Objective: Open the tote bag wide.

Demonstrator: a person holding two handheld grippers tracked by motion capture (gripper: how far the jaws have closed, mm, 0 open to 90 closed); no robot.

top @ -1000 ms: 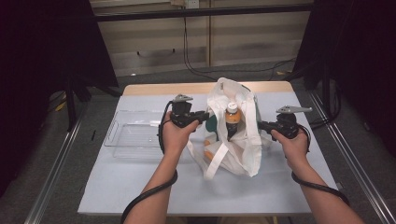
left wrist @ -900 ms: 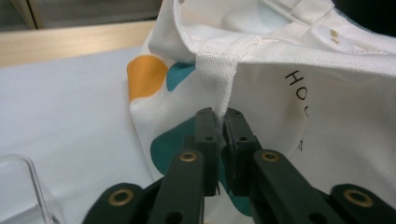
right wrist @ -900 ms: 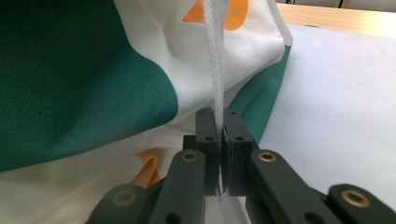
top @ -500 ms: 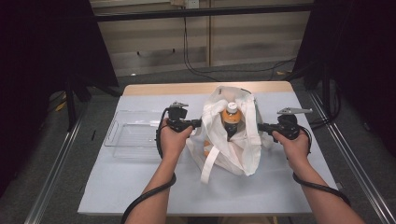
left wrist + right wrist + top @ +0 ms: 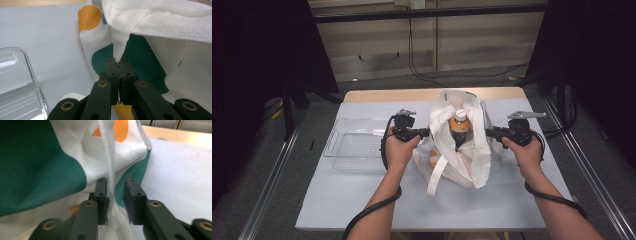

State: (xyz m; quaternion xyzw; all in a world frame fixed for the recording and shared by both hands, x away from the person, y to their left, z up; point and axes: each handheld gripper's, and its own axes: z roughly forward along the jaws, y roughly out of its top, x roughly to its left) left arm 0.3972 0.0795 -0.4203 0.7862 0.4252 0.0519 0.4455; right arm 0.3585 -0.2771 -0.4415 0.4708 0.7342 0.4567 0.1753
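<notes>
One white tote bag with teal and orange patches stands near the middle of the grey-covered surface, and one orange bottle with a white cap stands upright inside its open mouth. One clear plastic tray lies on the surface just left of the bag.

There are two hand-held grippers. The left hand-held gripper is clamped tight on a fold of the bag's cloth edge at the bag's left side. The right hand-held gripper sits at the bag's right side with its jaws a narrow gap apart; they have just been opening, and a strip of the bag's white edge hangs between them against one pad, unpinched.

Compared with a second ago, the bag's left side is drawn less far out toward the tray, and both hands sit about where they were.
</notes>
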